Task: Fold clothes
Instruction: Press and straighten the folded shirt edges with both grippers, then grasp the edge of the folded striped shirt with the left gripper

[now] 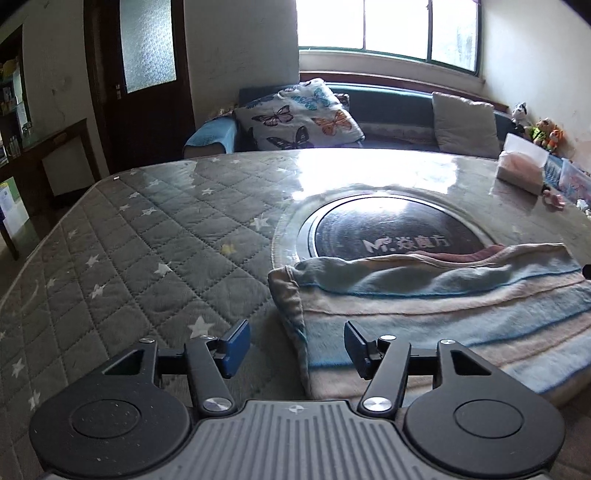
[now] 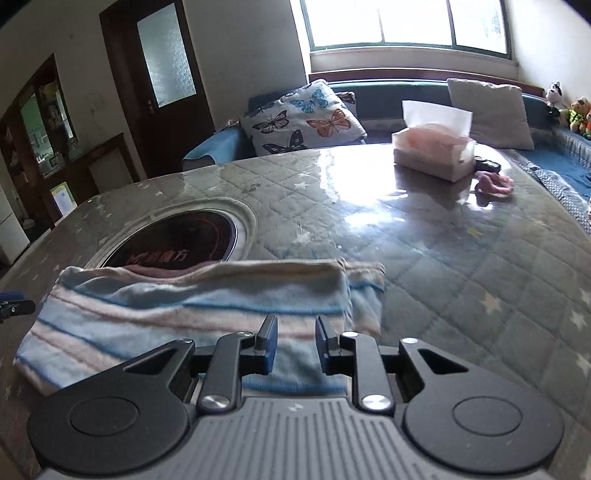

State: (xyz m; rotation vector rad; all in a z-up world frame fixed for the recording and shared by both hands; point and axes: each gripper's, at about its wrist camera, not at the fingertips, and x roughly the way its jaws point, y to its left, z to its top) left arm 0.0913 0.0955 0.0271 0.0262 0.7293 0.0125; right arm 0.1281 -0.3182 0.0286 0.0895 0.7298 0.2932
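One folded striped garment (image 1: 443, 306) lies before two grippers, left (image 1: 295, 347) and right (image 2: 295, 345), jaws spread, pinching nothing.

Window (image 1: 388, 26): wide, multi-pane, dark frame, far wall straight ahead of the grippers; strong daylight, panes blown out.
Walls (image 2: 240, 44): pale plaster, scuffed.
Door (image 1: 140, 70): dark wood, frosted glass panel, ahead and to the left.
Sofa (image 2: 388, 96): dark, under the window, beyond the table's far edge.
Cushions: butterfly-print cushion (image 1: 299, 114) at left end; plain pale cushion (image 2: 491, 110) further right.
Soft toys (image 1: 543, 129): far right end of sofa.
Table (image 1: 155, 229): quilted star-print cover under glossy clear sheet, glare from window; round dark inset (image 1: 395, 232) in centre.
Shelving (image 2: 44, 122): dark wood, far left.
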